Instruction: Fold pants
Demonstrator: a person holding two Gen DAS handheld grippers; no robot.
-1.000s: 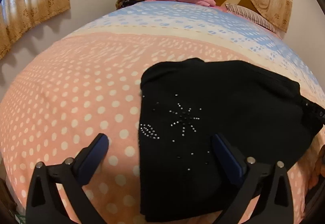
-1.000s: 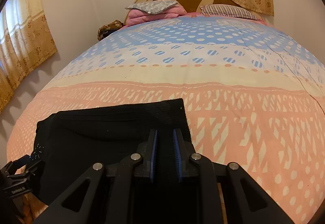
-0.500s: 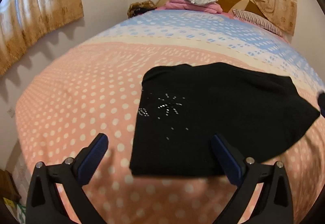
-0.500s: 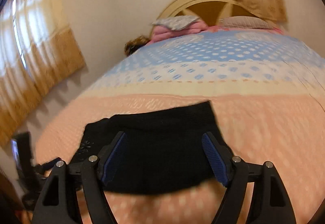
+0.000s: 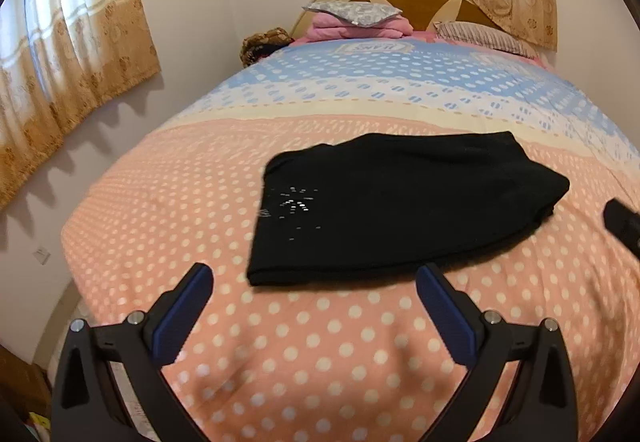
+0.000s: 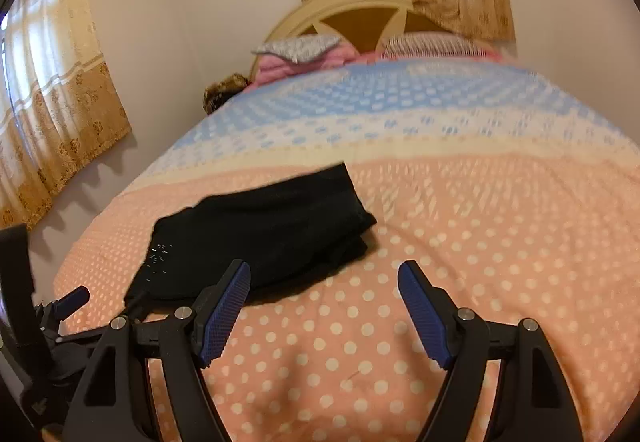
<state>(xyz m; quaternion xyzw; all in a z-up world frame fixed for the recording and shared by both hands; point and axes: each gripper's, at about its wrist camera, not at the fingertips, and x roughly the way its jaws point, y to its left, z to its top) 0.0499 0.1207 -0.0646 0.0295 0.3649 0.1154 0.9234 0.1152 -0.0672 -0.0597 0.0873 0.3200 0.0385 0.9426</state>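
Now the black pants (image 5: 404, 201) are seen folded into a compact stack on the pink dotted part of the bed (image 5: 320, 354); a beaded star is shown near their left edge; the left gripper (image 5: 312, 306) is held above the bed just short of the stack, its jaws spread wide with nothing between them; the right gripper (image 6: 324, 306) is likewise held clear, jaws wide and empty, beside the pants' near right corner.

The right wrist view is smeared, so the bedspread (image 6: 480, 242) pattern and pillows (image 6: 432, 41) lose detail; the left hand-held gripper (image 6: 60, 306) is cut by that frame's left edge; the pants (image 5: 400, 201) sparkles streak, their design unreadable.
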